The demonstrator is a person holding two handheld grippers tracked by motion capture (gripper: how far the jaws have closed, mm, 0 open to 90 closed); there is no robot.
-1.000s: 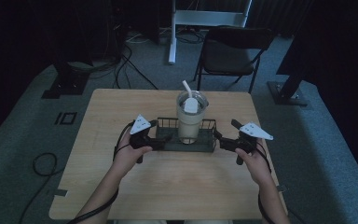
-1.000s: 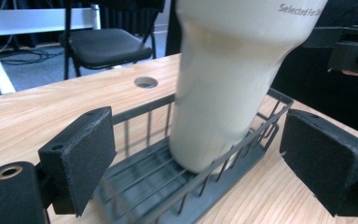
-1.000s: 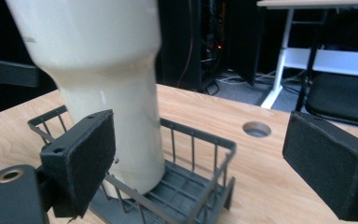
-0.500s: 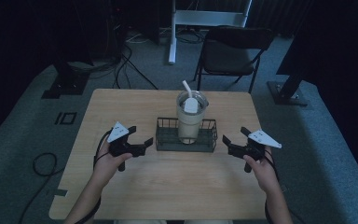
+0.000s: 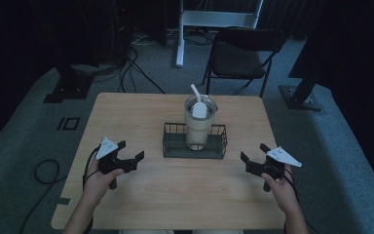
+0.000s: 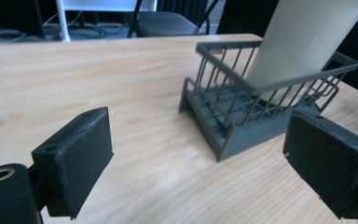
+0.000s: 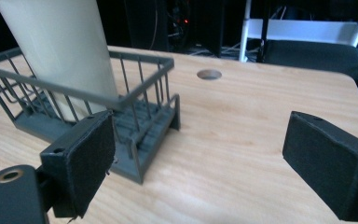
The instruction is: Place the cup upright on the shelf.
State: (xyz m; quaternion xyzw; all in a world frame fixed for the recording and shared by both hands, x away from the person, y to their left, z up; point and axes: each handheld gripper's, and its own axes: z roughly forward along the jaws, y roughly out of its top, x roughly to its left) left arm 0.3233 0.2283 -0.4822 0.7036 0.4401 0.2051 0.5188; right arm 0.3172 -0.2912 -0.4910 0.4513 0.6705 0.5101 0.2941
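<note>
On table (image 5: 141, 195): cup (image 5: 198, 127) upright in basket (image 5: 171, 146), both grippers apart

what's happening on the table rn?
A person holds a tool in each hand. The left tool and right tool are both open and empty, sitting to either side of a wire basket in the middle of the table. A cup with a straw stands inside the basket. Neither tool touches it.

I see a dark wire basket (image 5: 175, 146) on the table's middle, with a tall cup (image 5: 197, 129) standing upright inside it.
</note>
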